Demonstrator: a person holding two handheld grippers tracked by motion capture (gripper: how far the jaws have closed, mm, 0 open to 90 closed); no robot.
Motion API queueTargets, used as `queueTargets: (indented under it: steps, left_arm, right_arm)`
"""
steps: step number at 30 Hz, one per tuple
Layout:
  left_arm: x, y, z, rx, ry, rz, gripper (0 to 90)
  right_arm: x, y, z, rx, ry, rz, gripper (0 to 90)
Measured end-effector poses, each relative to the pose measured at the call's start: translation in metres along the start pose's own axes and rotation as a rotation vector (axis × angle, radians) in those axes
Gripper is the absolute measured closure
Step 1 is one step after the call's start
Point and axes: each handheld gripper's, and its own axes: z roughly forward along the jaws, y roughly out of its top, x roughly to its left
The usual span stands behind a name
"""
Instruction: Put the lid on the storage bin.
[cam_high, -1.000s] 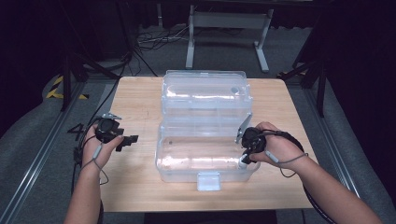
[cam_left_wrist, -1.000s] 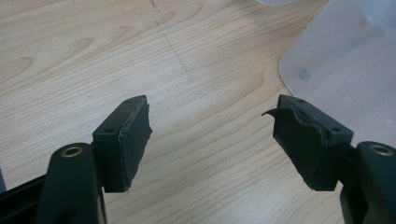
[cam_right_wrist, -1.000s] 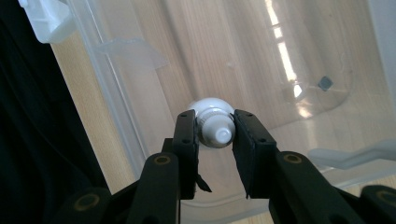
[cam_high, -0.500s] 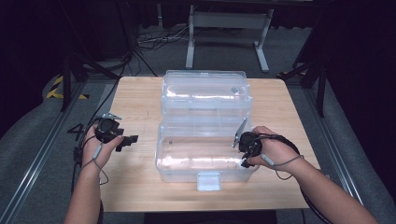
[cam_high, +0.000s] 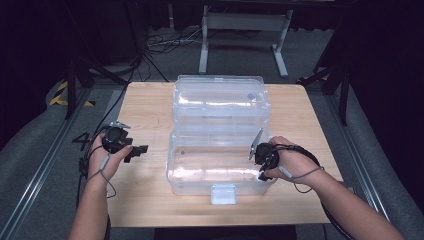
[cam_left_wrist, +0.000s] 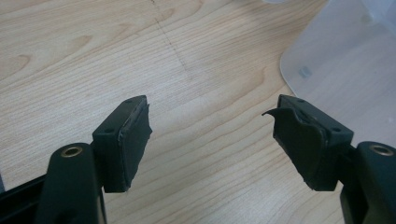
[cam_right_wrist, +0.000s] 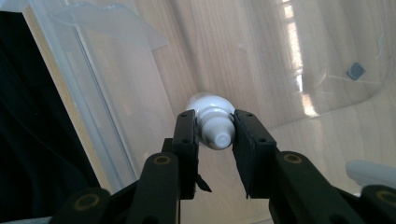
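1. High view: your right gripper (cam_high: 261, 162) sits at the right end of the clear plastic box (cam_high: 220, 172), which stands open on the table (cam_high: 150, 100) with its lid (cam_high: 218, 102) thrown back. Your left gripper (cam_high: 134, 151) rests over bare wood, to the left of the box and apart from it.

2. Left gripper view: the jaws stand wide with nothing between them. You see the table (cam_left_wrist: 140, 56) below and a rounded corner of the box (cam_left_wrist: 336, 60) at upper right.

3. Right gripper view: the jaws are drawn narrow and clamp a small white bottle (cam_right_wrist: 212, 123) by its ribbed neck, cap end toward the camera. The bottle hangs inside the box, near the box wall (cam_right_wrist: 107, 102), above the box floor.

4. Step in hand, as judged: placing the bottle into the box. Whether the bottle touches the floor cannot be told.

5. Next move: lower the bottle until it rests on the box floor, then part the right jaws and lift clear of the wall. Keep the left gripper ready for the lid.
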Motion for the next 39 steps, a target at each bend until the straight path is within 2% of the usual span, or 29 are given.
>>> queueTargets:
  steps: [25, 27, 35, 39]
  left_arm:
    - [0.0, 0.0, 0.0, 0.001, -0.001, 0.0, 27.8]
    - [0.0, 0.0, 0.0, 0.002, -0.001, 0.0, 27.8]
    - [0.0, 0.0, 0.0, 0.002, -0.001, 0.0, 27.8]
    - [0.001, 0.0, 0.0, -0.001, -0.001, 0.001, 27.8]
  right_arm:
    - [0.001, 0.001, 0.0, 0.0, -0.004, 0.001, 70.4]
    - [0.002, 0.001, -0.001, -0.012, 0.013, 0.005, 68.4]
    - [0.002, 0.0, -0.005, -0.031, 0.02, 0.009, 64.9]
    - [0.002, -0.001, -0.011, -0.061, 0.025, 0.013, 63.3]
